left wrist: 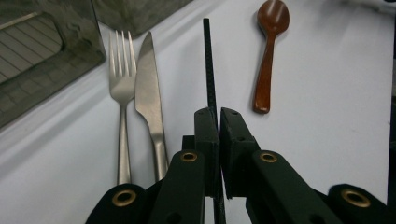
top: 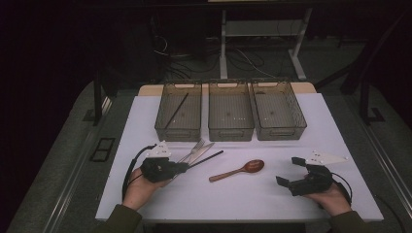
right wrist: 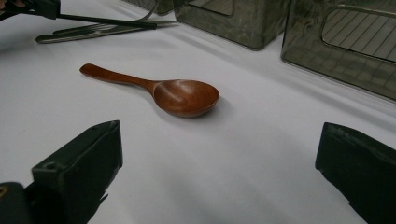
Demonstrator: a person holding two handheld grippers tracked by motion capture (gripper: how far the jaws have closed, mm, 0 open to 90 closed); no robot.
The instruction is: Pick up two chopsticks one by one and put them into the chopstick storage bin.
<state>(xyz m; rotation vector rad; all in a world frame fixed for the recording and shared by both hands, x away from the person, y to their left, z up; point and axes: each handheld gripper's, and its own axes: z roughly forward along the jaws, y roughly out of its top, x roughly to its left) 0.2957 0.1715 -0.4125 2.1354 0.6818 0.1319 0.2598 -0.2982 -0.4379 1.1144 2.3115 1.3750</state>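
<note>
My left gripper [top: 182,167] [left wrist: 218,114] is shut on a thin black chopstick [top: 206,158] [left wrist: 209,70], which sticks out past its jaws over the white table top. A metal fork [left wrist: 122,79] and knife [left wrist: 149,84] lie side by side just left of the chopstick in the left gripper view. A brown wooden spoon [top: 238,171] [right wrist: 182,95] rests in the middle of the table, bowl toward the right. My right gripper [top: 288,171] [right wrist: 219,154] is open at the right, with nothing between its jaws, and faces the spoon.
Three clear grey bins stand in a row at the back: left [top: 177,132], middle [top: 231,132], right [top: 282,132]. A second black chopstick [top: 176,111] lies in the left bin. The white table top [top: 243,199] ends near my hands.
</note>
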